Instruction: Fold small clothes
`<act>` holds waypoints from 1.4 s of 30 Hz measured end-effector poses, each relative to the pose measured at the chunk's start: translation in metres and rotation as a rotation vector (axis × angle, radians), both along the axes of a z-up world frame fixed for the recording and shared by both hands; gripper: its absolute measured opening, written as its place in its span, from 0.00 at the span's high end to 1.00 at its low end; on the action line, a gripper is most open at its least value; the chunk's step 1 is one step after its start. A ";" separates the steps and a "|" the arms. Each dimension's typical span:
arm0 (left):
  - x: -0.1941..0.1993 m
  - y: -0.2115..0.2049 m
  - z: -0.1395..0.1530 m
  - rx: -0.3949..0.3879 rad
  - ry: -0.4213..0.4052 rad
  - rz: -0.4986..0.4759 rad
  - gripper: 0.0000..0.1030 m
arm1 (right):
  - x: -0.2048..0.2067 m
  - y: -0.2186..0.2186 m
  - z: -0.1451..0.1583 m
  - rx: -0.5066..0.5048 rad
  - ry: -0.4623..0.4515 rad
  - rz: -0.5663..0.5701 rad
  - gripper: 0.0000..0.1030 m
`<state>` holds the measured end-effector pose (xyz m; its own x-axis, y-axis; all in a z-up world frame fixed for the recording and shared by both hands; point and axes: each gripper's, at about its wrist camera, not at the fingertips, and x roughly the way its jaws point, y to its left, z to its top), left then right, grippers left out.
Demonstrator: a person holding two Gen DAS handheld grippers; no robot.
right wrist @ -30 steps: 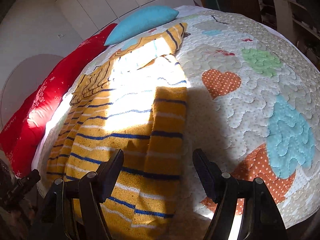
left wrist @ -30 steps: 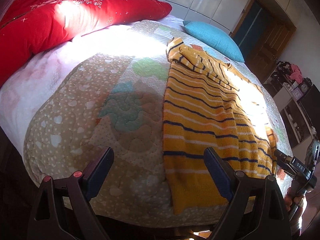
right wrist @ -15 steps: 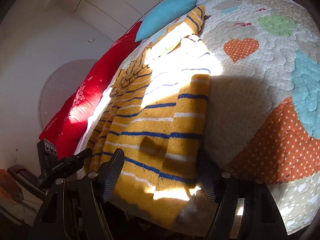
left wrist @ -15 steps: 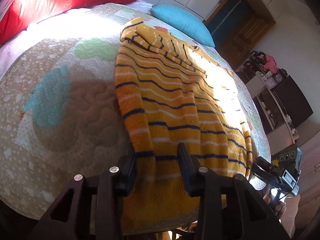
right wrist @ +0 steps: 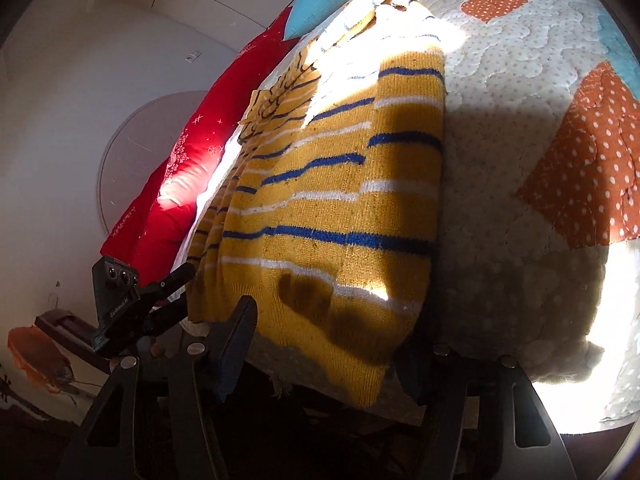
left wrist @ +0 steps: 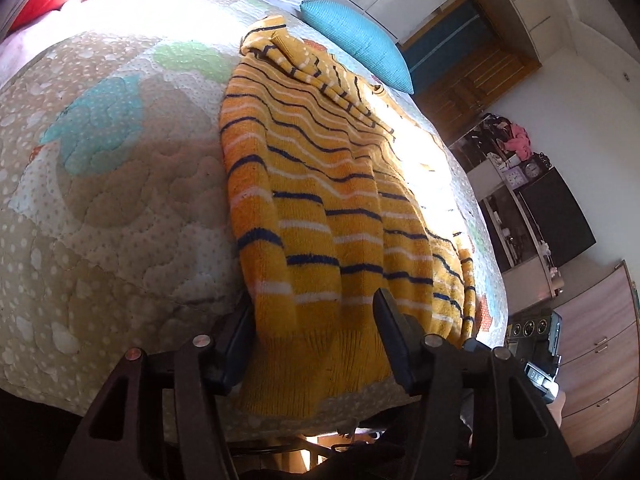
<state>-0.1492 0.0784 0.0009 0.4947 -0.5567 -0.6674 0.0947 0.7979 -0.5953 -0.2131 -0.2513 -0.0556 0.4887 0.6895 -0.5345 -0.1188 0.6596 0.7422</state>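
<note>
A yellow knitted sweater (left wrist: 320, 208) with blue and white stripes lies lengthwise on the quilted bed, both sides folded in; its hem hangs over the near edge. My left gripper (left wrist: 316, 340) is open, its jaws on either side of the hem's left corner. The sweater also shows in the right wrist view (right wrist: 344, 208). My right gripper (right wrist: 324, 344) is open, its jaws on either side of the hem's right corner; its right finger is partly hidden behind the cloth. Each gripper shows in the other's view.
The patchwork quilt (left wrist: 100, 184) covers the bed. A red pillow (right wrist: 176, 184) and a blue pillow (left wrist: 356, 36) lie at the far end. A dresser and shelves (left wrist: 536, 208) stand to the right of the bed.
Both grippers have come down and forward to the sweater's hem at the bed edge. The left jaws, nearly closed half a second ago, have opened wider around the hem.
</note>
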 end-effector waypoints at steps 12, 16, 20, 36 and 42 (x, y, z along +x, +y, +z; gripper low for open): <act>-0.015 0.008 0.057 0.118 -0.066 0.034 0.90 | -0.009 -0.014 0.044 0.023 -0.039 -0.001 0.91; -0.044 0.006 0.080 0.093 -0.112 0.014 0.93 | -0.031 -0.021 0.063 0.018 -0.067 0.023 0.94; -0.057 0.009 0.066 0.115 -0.076 0.042 0.94 | -0.043 -0.020 0.055 0.000 -0.038 0.024 0.94; -0.050 0.060 0.039 0.173 -0.011 0.225 0.50 | -0.040 -0.043 0.034 -0.189 0.042 -0.091 0.70; -0.033 0.012 0.025 0.133 -0.017 0.048 0.28 | -0.029 -0.036 0.032 -0.162 0.029 -0.091 0.47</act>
<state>-0.1821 0.0908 0.0256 0.5304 -0.4392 -0.7251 0.0635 0.8735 -0.4827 -0.2418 -0.2871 -0.0231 0.5278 0.5471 -0.6496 -0.0336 0.7777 0.6277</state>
